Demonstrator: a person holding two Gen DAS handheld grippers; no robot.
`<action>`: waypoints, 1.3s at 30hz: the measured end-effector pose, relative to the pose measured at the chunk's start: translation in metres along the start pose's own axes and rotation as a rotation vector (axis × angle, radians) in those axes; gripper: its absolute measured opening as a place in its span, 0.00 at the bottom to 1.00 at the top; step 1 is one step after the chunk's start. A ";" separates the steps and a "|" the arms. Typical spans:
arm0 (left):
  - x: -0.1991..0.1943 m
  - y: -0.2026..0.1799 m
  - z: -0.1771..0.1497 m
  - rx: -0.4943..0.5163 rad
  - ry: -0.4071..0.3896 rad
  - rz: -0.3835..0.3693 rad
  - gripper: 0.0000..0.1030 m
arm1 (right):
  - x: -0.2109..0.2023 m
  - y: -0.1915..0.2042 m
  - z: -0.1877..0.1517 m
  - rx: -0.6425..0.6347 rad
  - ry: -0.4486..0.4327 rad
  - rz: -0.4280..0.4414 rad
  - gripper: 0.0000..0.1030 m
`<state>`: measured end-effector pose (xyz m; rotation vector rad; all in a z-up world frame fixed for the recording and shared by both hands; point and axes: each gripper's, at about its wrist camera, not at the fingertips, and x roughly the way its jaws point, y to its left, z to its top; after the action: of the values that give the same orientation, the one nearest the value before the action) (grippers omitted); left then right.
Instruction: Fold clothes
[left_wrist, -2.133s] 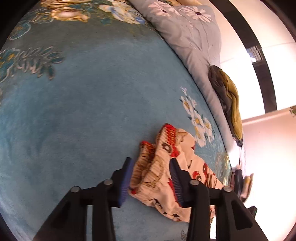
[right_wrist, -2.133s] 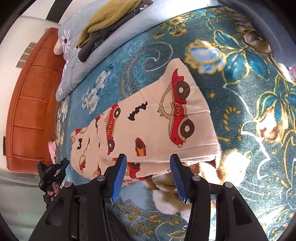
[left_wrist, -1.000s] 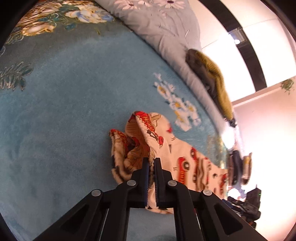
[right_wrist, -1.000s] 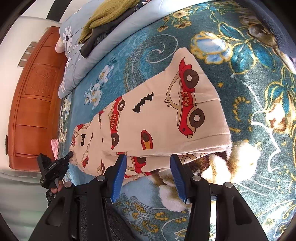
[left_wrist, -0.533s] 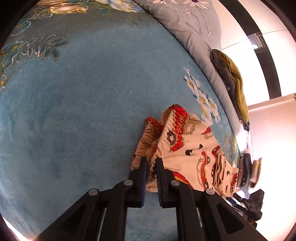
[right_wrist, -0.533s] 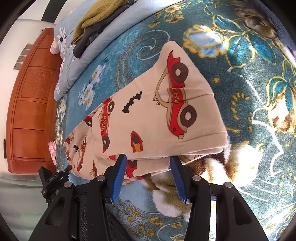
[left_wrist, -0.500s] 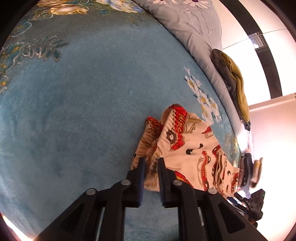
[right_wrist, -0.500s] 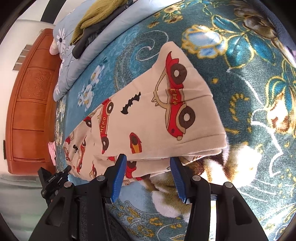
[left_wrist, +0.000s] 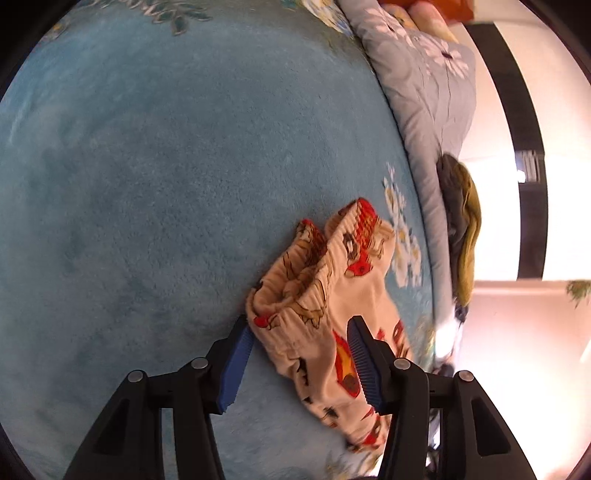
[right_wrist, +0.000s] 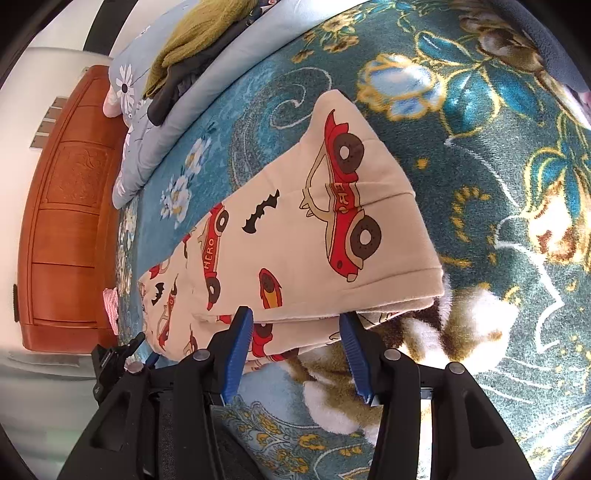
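Observation:
Cream pyjama trousers printed with red cars lie on the blue floral blanket. Their gathered waistband sits between the fingers of my left gripper, whose jaws are opening; the blue pads stand apart from the cloth. In the right wrist view the trousers lie folded lengthwise, legs stacked, hems at the right. My right gripper is open at the near edge of the legs, with the lower layer's edge between its fingertips and no pad pressing. The left gripper shows small at the far waist end.
A grey flowered quilt runs along the far side of the bed, with an olive and dark pile of clothes on it. A wooden headboard stands beyond the waist end. Patterned blanket spreads to the right of the hems.
The left gripper, shut on the waistband a second ago, has sunk to the blanket, rolled, and opened its jaws, and the waistband now rests on the bed. The right gripper has stayed put.

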<state>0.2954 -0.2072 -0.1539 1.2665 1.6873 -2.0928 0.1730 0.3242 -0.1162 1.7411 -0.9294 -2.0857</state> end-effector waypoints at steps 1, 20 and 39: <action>0.000 0.001 -0.001 -0.016 -0.022 0.008 0.28 | -0.002 -0.001 0.000 0.003 -0.005 0.004 0.49; 0.044 -0.289 -0.123 0.669 0.068 -0.079 0.18 | -0.032 -0.038 0.002 0.067 -0.052 0.095 0.49; 0.201 -0.279 -0.293 0.804 0.530 0.152 0.50 | -0.073 -0.088 -0.008 0.153 -0.121 0.080 0.49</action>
<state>0.1490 0.2161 -0.0909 2.2397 0.7819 -2.5832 0.2148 0.4309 -0.1154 1.6332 -1.2020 -2.1376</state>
